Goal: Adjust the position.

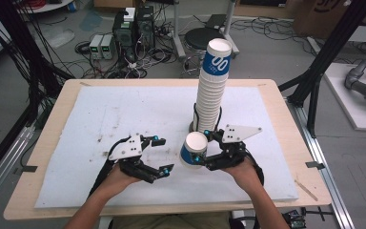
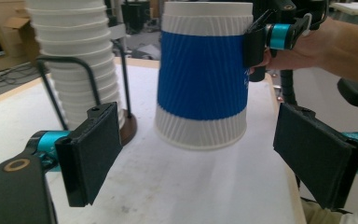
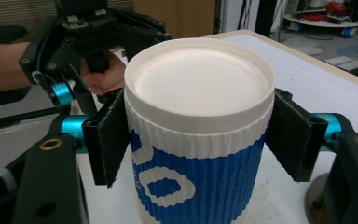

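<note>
The right gripper (image 1: 204,145) has its fingers (image 3: 106,140) clamped on a single paper cup (image 1: 193,149), one black pad pressed flat against each side of the ribbed white band near the cup's closed base. The cup is white with a blue sleeve and white lettering, and it is held inverted, base uppermost; in the left gripper view its lower rim hangs clear of the white mat (image 1: 124,109), slightly tilted. In the high view the cup sits just left of the right hand (image 1: 242,168), near the front middle of the worktop (image 1: 286,138).

The left gripper (image 1: 162,155) holds nothing. Its fingers (image 2: 91,151) stand wide apart, the gap between them broader than the cup, and the cup lies ahead of them, close but not touched. The left hand (image 1: 116,174) grips that tool low on the left half of the mat, with the grey three-cornered plate on top.

Just behind the held cup rises a tall stack of cups (image 1: 213,88), all inverted, threaded into a dark wire holder with a round base (image 2: 129,128) that rests on the mat. The top cup of the stack carries the same blue band. The stack leans slightly to the right as it rises.

The mat shows dark scuffs and smudges towards its left centre. Beyond the worktop, the floor (image 1: 267,47) is strewn with cables, and a round black stool (image 1: 198,37) stands behind the stack.
</note>
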`<state>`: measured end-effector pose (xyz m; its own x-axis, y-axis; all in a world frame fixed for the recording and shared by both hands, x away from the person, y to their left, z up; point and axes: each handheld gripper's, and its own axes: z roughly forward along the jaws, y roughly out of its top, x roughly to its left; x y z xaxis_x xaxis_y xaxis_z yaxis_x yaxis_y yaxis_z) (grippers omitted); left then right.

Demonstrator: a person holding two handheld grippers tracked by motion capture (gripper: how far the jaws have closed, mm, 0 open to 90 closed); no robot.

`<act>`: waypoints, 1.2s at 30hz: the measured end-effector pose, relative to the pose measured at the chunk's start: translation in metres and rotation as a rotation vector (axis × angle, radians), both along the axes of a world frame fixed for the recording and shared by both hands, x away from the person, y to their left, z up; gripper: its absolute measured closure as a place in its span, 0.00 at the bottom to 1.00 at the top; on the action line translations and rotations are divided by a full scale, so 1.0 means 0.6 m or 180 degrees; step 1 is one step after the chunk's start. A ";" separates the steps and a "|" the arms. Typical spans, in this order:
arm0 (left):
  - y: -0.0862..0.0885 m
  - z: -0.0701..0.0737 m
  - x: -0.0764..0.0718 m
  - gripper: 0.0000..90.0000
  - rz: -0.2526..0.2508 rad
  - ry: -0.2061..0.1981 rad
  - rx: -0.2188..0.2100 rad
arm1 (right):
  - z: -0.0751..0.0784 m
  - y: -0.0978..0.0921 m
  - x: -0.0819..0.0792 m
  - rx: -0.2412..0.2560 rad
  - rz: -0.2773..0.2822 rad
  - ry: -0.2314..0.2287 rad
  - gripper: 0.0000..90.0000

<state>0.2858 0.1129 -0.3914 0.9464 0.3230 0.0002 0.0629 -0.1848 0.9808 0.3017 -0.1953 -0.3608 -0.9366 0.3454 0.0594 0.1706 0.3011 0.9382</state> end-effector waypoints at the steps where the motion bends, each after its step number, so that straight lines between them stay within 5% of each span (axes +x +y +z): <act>1: -0.006 0.000 0.001 0.17 -0.0029 0.0014 -0.0006 | 0.000 0.000 0.000 0.0000 0.0000 0.0000 0.31; 22: -0.072 -0.020 0.013 0.17 -0.0362 0.0118 0.0073 | 0.002 0.016 -0.007 0.0209 0.0275 0.0039 0.32; 36: -0.068 -0.019 0.016 0.30 -0.0360 0.0092 0.0226 | -0.003 0.016 -0.006 0.0234 0.0297 0.0086 0.33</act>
<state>0.2952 0.0723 -0.4028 0.9767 0.2143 -0.0086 0.0657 -0.2611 0.9631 0.2984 -0.1855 -0.3625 -0.9622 0.2506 0.1070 0.1705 0.2474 0.9538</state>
